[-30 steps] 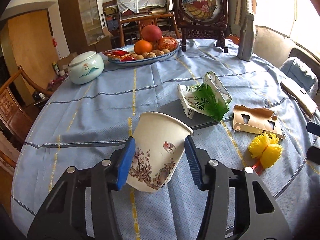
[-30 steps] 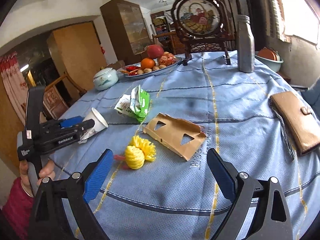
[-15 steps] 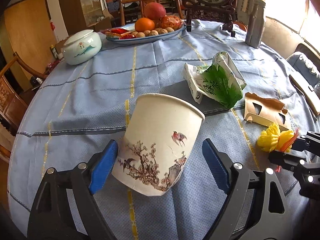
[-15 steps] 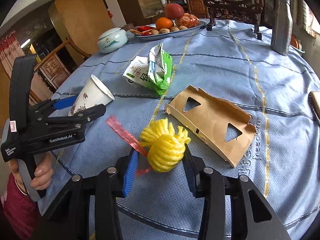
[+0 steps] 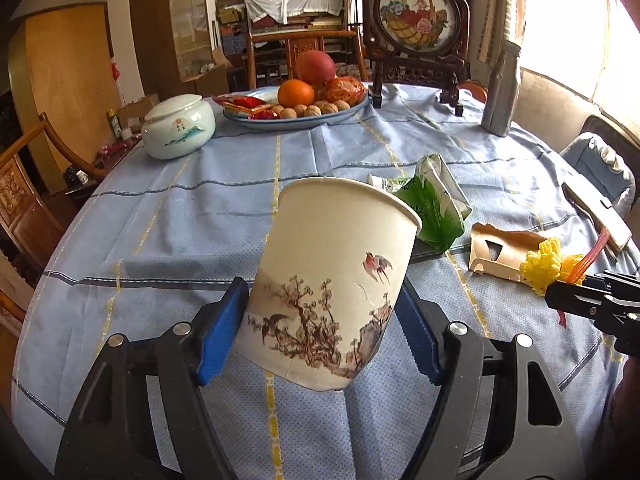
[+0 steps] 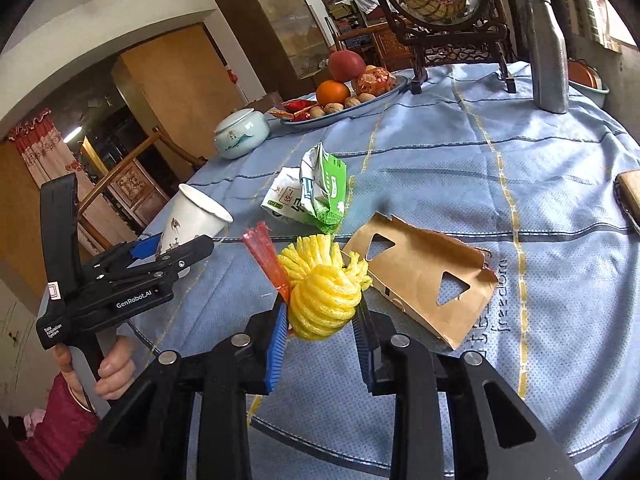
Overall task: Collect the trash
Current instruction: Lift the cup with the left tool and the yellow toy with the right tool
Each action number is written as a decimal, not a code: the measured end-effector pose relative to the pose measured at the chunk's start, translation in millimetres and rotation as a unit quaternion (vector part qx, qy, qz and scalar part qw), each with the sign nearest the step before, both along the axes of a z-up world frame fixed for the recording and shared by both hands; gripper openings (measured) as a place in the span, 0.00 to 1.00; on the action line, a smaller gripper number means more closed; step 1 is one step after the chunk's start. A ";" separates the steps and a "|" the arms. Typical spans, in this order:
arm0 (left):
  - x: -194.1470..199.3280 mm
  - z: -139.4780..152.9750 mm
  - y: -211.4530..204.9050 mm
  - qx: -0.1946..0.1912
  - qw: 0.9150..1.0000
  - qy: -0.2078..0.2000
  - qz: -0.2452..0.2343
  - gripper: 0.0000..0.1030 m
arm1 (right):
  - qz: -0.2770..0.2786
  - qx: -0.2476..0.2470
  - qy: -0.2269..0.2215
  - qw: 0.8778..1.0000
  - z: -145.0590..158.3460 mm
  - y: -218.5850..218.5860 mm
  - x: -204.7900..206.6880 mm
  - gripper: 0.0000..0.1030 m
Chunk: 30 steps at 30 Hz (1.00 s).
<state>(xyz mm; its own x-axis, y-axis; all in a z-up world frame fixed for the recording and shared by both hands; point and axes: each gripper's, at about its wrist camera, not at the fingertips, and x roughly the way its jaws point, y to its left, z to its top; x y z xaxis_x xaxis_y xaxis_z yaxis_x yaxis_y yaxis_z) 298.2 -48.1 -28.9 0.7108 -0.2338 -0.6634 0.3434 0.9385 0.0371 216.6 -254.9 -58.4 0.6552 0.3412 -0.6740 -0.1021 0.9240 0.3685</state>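
Observation:
A paper cup (image 5: 332, 276) painted with a tree and birds hangs tilted above the blue tablecloth (image 5: 168, 220), held by my left gripper (image 5: 320, 292). Its jaws are closing and both blue pads press the cup's lower sides. My right gripper (image 6: 320, 308) is shut on a yellow foam net (image 6: 322, 300) with a red strip (image 6: 266, 256) sticking up beside it. The same net (image 5: 548, 268) shows at the right of the left wrist view. A crumpled green and white carton (image 6: 316, 192) and a torn brown cardboard piece (image 6: 424, 276) lie on the table.
At the far side stand a fruit plate (image 5: 296, 118), a pale lidded jar (image 5: 178, 128), a framed basket picture (image 5: 416, 20) and a metal bottle (image 5: 500, 92). A brown wallet (image 6: 630, 196) lies at the right edge. Wooden chairs stand to the left.
My left jaws opened wide around the cup, then closed back on it lower down. My right gripper moved to the yellow net, closed on it and raised it off the cloth.

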 end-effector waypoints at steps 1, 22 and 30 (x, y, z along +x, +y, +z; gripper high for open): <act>-2.2 2.4 2.3 -0.007 1.000 -0.004 0.001 0.70 | -0.002 0.000 -0.002 1.000 0.5 -0.9 -1.1 0.30; -125.8 58.2 51.2 -0.051 0.995 -0.077 0.033 0.70 | -0.045 -0.009 -0.106 0.993 51.6 4.0 -96.9 0.30; -183.5 78.6 88.7 -0.065 0.991 -0.103 0.063 0.70 | -0.030 -0.003 -0.130 0.991 67.5 17.8 -141.9 0.30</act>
<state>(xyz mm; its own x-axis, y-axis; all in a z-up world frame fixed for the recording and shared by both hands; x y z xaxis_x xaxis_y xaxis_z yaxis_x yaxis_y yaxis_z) 114.6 40.7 49.7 0.8563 -0.2095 -0.4721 0.2219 0.9746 -0.0302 74.6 -237.1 9.1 0.8265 0.2925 -0.4810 -0.1375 0.9335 0.3313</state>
